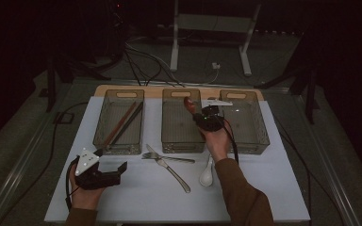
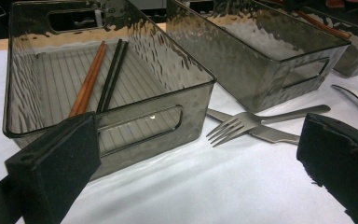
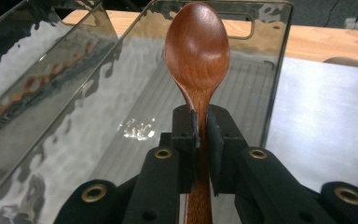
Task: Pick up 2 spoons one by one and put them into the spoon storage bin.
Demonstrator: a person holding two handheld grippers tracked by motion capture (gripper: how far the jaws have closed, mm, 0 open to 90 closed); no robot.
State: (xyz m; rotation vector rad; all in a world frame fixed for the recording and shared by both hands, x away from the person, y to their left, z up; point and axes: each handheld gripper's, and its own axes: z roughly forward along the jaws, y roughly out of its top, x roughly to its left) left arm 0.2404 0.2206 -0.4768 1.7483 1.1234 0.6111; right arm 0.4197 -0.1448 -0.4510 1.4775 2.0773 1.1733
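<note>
The wooden spoon (image 3: 196, 60) is sitting dead centre in the right gripper view, bowl up top, handle pinched tight between the jaws of the right gripper (image 3: 200, 135). In the high view it's the reddish bit (image 1: 188, 104) just upper-left of that gripper (image 1: 208, 118), over the far end of the middle bin (image 1: 166, 123), which looks empty.

So I'd say the sorting is mid-way: this is the carry-and-drop step, with the spoon hanging above the bin and not yet inside. Next move probably calls for tipping it down past the rim, getting it low over the ribbed floor, then letting the jaws spread so it's lying flat instead of bouncing.

Further out, the left bin (image 1: 99, 127) is already holding chopsticks (image 1: 125, 123). In the lower middle of the high view, a fork (image 1: 158, 156), a knife (image 1: 172, 169) and a white spoon (image 1: 207, 175) are lying on the white mat (image 1: 136, 197), waiting.

The left gripper (image 1: 104, 170) is resting at lower left, jaws wide, nothing between them.
</note>
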